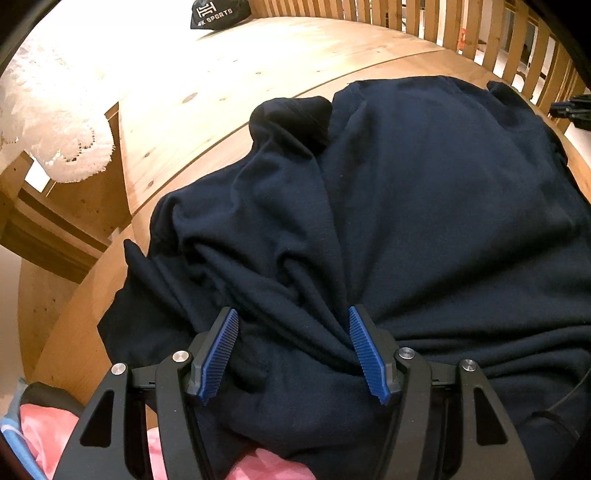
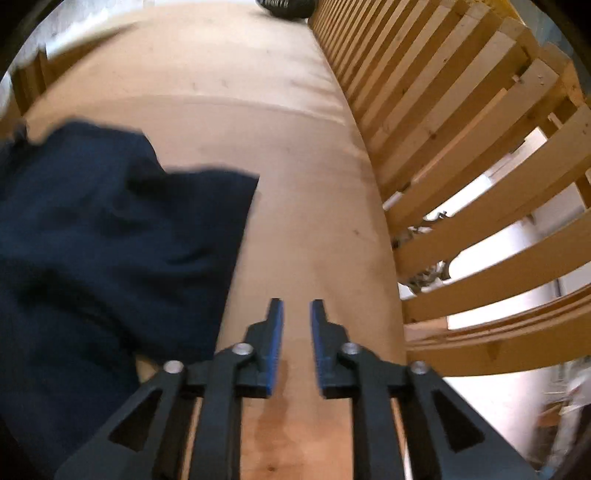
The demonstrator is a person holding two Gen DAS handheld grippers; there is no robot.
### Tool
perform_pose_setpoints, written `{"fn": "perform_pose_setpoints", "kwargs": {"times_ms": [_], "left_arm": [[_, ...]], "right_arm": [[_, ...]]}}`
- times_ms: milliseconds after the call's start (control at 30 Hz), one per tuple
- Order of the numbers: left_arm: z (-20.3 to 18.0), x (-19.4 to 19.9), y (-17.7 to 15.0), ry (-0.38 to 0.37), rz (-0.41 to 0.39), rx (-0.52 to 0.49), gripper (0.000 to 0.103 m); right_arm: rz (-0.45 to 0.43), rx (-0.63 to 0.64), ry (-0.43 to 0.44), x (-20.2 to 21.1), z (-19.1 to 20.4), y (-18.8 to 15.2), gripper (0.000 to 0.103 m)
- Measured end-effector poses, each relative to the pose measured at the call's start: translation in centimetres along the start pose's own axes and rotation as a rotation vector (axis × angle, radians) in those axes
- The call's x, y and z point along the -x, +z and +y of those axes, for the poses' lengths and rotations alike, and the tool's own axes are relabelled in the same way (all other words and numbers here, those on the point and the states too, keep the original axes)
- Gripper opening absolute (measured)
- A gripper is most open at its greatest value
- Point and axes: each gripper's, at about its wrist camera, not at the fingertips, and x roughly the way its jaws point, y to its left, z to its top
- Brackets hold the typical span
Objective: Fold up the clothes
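Observation:
A dark navy sweatshirt [image 1: 424, 206] lies rumpled on the wooden table [image 1: 229, 92], its bunched sleeve toward the left. My left gripper [image 1: 293, 314] is open, its blue pads straddling a bunch of the sweatshirt's folds near the front edge. In the right wrist view the same navy sweatshirt [image 2: 96, 236] lies to the left. My right gripper [image 2: 296, 306] hovers over bare table [image 2: 295, 155] to the right of the cloth, jaws a narrow gap apart and empty.
A wooden slatted railing [image 2: 461, 155] runs along the table's right side and also shows in the left view [image 1: 406, 18]. A black sports bag [image 1: 218, 13] sits at the far end. White lace cloth [image 1: 55, 122] hangs at left. Pink fabric [image 1: 48, 432] lies below the front edge.

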Motion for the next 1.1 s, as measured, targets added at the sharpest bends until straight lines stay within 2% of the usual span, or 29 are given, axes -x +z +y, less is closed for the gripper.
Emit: {"fn": "perform_pose_setpoints", "kwargs": {"times_ms": [67,233,333,367,400,467,500,600,667,767,800,900,967,1000,1067,1100], "left_arm": [[-0.1,0.1,0.0,0.001,0.006,-0.006,0.061],[-0.3,0.2,0.1,0.014,0.017,-0.021,0.061],[-0.4,0.3,0.2,0.018,0.021,-0.005,0.061],[-0.5,0.3,0.3,0.018,0.024,0.003,0.061],[-0.5,0.4,0.4,0.018,0.026,0.011,0.058],[-0.9,1.0,0.9,0.012,0.004,0.021,0.058],[-1.1,1.8,1.1,0.006,-0.028,0.024,0.058],[-1.3,4.3,1.8,-0.002,-0.122,0.032,0.058],[-0.7,5.3,2.1,0.006,-0.150,0.038,0.058],[2.4,4.4,2.0,0.043,-0.138,0.070,0.058],[3.7,3.7,1.8,0.059,-0.129,0.087,0.058],[7.1,2.4,0.4,0.117,-0.097,0.135,0.058],[9.0,1.8,-0.4,0.149,-0.079,0.163,0.058],[9.7,1.5,-0.7,0.163,-0.073,0.178,0.058],[10.4,1.1,-0.7,0.161,-0.075,0.194,0.058],[10.7,0.9,-0.7,0.157,-0.078,0.202,0.058]], "right_arm": [[-0.024,-0.048,0.070,-0.1,0.1,1.0,0.023],[-0.080,-0.025,0.225,-1.4,2.5,6.0,0.023],[0.005,0.000,0.254,-5.3,3.5,8.1,0.023],[0.016,0.012,0.239,-6.3,3.4,8.4,0.023],[0.022,0.030,0.147,-7.0,3.0,8.7,0.023],[0.029,0.074,-0.159,-7.9,1.6,9.7,0.024],[0.019,0.073,-0.209,-7.8,1.1,10.0,0.024],[-0.042,0.011,-0.112,-6.0,-0.2,11.1,0.024],[-0.081,0.026,-0.019,-5.5,0.5,11.5,0.026],[-0.044,0.075,0.139,-6.4,3.4,10.9,0.026],[-0.026,0.106,0.140,-7.1,4.3,10.8,0.026],[-0.022,0.206,0.028,-8.7,5.2,10.6,0.027],[-0.020,0.241,-0.177,-10.3,4.0,11.2,0.039],[0.002,0.239,-0.263,-11.2,3.3,11.6,0.039],[0.052,0.234,-0.389,-12.6,1.9,12.4,0.039],[0.041,0.233,-0.413,-12.4,1.6,12.7,0.039]]}}
